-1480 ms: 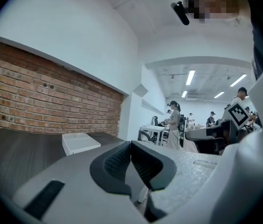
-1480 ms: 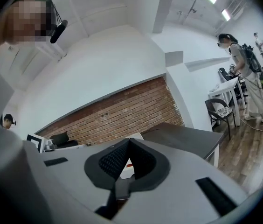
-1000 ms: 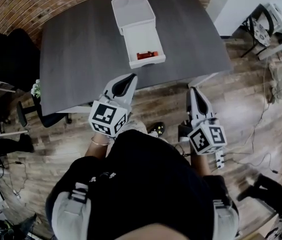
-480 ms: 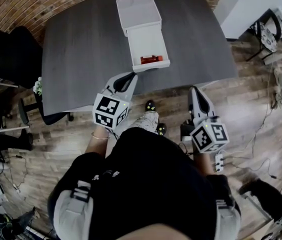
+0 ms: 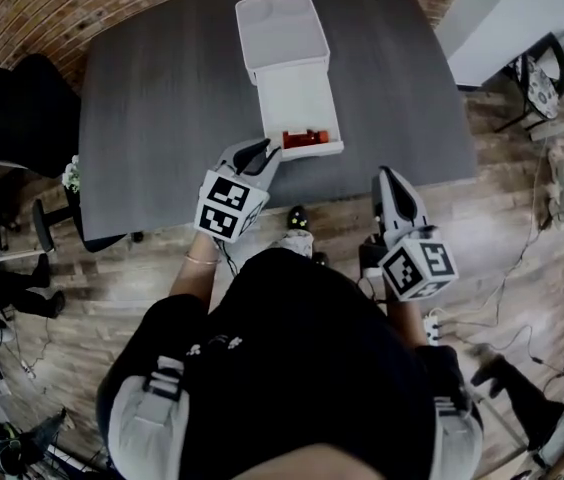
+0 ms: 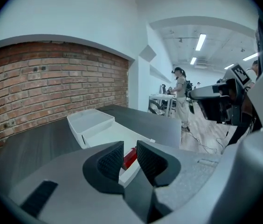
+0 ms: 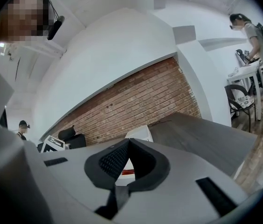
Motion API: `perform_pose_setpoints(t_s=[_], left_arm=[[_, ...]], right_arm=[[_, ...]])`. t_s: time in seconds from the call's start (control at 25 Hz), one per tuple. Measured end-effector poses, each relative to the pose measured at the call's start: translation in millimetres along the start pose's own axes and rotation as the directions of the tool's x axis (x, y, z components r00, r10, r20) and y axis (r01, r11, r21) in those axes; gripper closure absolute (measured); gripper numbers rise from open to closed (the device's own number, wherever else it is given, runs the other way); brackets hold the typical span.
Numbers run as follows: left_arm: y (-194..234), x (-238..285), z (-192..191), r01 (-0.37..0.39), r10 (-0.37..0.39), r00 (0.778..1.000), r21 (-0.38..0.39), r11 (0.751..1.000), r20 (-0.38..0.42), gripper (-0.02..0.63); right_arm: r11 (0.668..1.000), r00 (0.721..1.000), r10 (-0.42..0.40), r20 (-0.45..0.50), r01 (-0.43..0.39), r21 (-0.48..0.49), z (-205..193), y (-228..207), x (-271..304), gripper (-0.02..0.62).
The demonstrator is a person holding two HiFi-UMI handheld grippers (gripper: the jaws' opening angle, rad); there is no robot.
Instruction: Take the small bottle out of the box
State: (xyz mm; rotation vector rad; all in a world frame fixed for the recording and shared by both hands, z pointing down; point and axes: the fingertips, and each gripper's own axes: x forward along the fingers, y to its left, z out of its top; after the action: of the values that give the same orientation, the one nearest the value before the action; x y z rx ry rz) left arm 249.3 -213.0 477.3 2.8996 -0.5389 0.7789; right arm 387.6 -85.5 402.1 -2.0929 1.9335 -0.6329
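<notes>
At the near end of the box (image 5: 280, 30) on the tabletop (image 5: 162, 88), the small red bottle (image 5: 302, 139) lies untouched; the left tool (image 5: 261, 150) nears it, jaws opening, empty; the right tool (image 5: 385, 175) is closed, empty

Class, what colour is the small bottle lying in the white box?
The small bottle is red; the head view shows it best.
</notes>
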Motion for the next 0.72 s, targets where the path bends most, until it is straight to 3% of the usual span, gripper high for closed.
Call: perform_pose_setpoints(t_s=[0.2,0.56,0.72], left_arm=[[6,31,-21,0.074,-0.063,0.989,0.077,0.994,-0.133,0.494],[16,77,-47,0.16,-0.097,0.944,0.18,0.971,-0.316,0.446],[16,89,-56,0.215,-0.113,0.916,0.233,0.948,-0.385,0.44]], right_arm=[[1.0,1.0,-0.015,-0.023,0.015,0.01,-4,-12,19,0.594],[0.999,0.998,-0.045,-0.048,0.045,0.005,0,-33,48,0.594],[0.999,0.997,-0.051,-0.06,0.051,0.002,1,-39,61,0.594]])
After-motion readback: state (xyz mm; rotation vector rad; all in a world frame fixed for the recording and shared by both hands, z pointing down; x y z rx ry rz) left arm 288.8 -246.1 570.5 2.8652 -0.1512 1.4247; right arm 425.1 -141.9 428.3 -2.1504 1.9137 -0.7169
